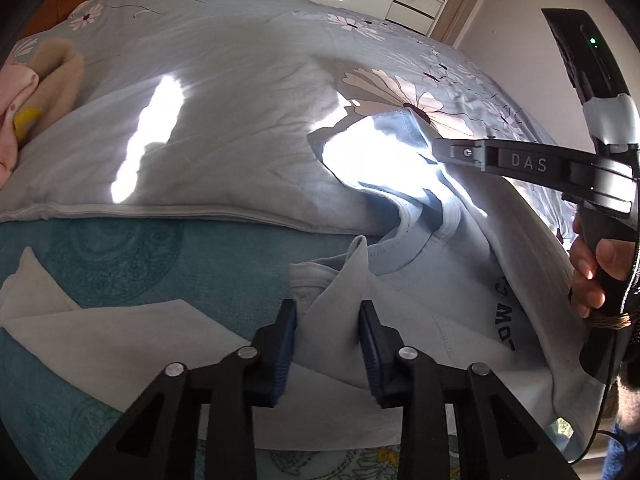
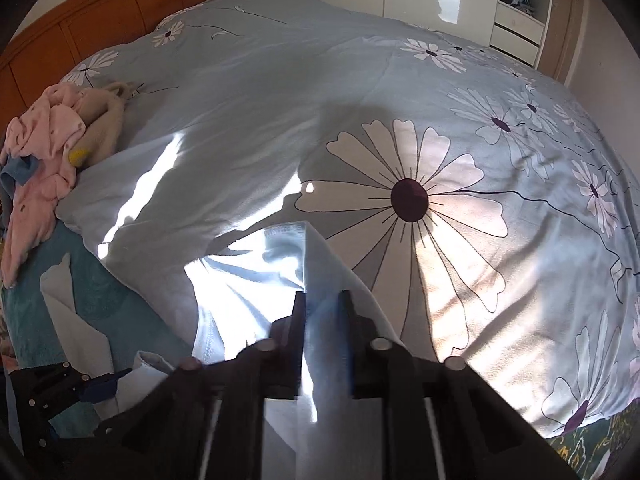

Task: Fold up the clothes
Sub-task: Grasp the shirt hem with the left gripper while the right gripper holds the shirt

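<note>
A pale blue T-shirt (image 1: 440, 280) with dark lettering is held up over the near edge of the bed (image 1: 132, 272), its ribbed neckline facing the left wrist camera and one end lifted toward the flowered duvet (image 2: 400, 128). The left gripper (image 1: 328, 344) is seen with its blue-padded fingers set narrowly about a peak of pale cloth near the collar; the cloth stands between the pads, though whether it is pinched tight or only flanked cannot be told with certainty. The right gripper (image 2: 322, 308) is closed on a hemmed corner of the shirt, the fabric running down between its fingers – in the left view that same gripper is seen from the side, gripping the sunlit end. The shirt is judged light, limp and thin: it sags between the two holds, creases readily and lets sunlight through, so no shape will be kept by it unaided. A firm hold is best taken at seams, hem corners or the collar rib, where the cloth is doubled and less likely to slip. Another pale piece (image 1: 100, 316) lies flat on the teal blanket toward the bed's near left corner, and a pink and beige heap (image 2: 52, 136) rests at the left edge by the headboard (image 2: 104, 12).
</note>
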The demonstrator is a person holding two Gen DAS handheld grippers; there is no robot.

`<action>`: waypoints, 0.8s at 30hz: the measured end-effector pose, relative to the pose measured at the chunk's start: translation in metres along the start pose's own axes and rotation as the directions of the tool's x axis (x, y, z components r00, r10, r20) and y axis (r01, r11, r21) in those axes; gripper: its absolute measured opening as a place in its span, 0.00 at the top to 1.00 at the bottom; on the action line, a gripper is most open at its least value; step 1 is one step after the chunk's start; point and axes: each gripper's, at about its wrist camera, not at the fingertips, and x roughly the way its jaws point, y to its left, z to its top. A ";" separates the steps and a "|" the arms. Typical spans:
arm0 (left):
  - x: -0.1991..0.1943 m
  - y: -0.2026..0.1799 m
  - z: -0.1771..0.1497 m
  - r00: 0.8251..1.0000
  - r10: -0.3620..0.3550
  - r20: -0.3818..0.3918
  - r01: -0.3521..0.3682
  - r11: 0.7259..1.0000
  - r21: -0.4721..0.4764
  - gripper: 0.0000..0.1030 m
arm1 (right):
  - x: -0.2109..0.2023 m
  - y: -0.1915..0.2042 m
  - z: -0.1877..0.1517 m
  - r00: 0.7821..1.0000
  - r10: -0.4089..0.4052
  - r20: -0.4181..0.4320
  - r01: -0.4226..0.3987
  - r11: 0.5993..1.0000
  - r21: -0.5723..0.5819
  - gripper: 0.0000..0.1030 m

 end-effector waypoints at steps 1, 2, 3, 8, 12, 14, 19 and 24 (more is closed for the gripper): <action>-0.004 -0.001 -0.001 1.000 0.000 0.007 0.000 1.000 0.002 0.84 | -0.004 -0.002 -0.001 1.000 -0.008 0.003 0.008 1.000 0.005 0.97; -0.009 -0.001 0.000 1.000 0.000 0.021 0.000 1.000 0.006 0.88 | -0.012 -0.007 -0.002 1.000 -0.019 0.020 0.019 1.000 0.008 0.99; -0.014 -0.001 0.001 0.999 0.000 0.037 -0.001 1.000 0.009 0.89 | -0.020 -0.012 -0.003 0.999 -0.031 0.039 0.030 0.999 0.012 0.99; -0.052 0.003 0.009 0.993 0.027 0.118 -0.031 0.999 0.031 0.89 | -0.068 -0.034 -0.007 0.991 -0.060 0.122 0.058 0.998 0.025 1.00; -0.077 0.012 0.004 0.988 0.025 0.155 -0.030 0.999 0.029 0.89 | -0.101 -0.045 -0.010 0.986 -0.053 0.160 0.051 0.999 0.017 1.00; -0.081 0.018 -0.004 0.987 0.023 0.160 -0.026 1.000 0.014 0.89 | -0.092 -0.034 -0.015 0.990 0.004 0.142 -0.004 1.000 -0.002 1.00; -0.070 0.040 -0.029 0.993 0.024 0.119 -0.018 0.999 -0.044 0.89 | -0.052 -0.006 -0.016 0.992 0.097 0.082 -0.097 0.995 -0.011 0.99; -0.057 0.055 -0.043 0.995 -0.008 0.096 0.017 0.996 -0.089 0.89 | -0.007 0.002 -0.001 0.985 0.172 0.030 -0.173 0.984 0.045 0.57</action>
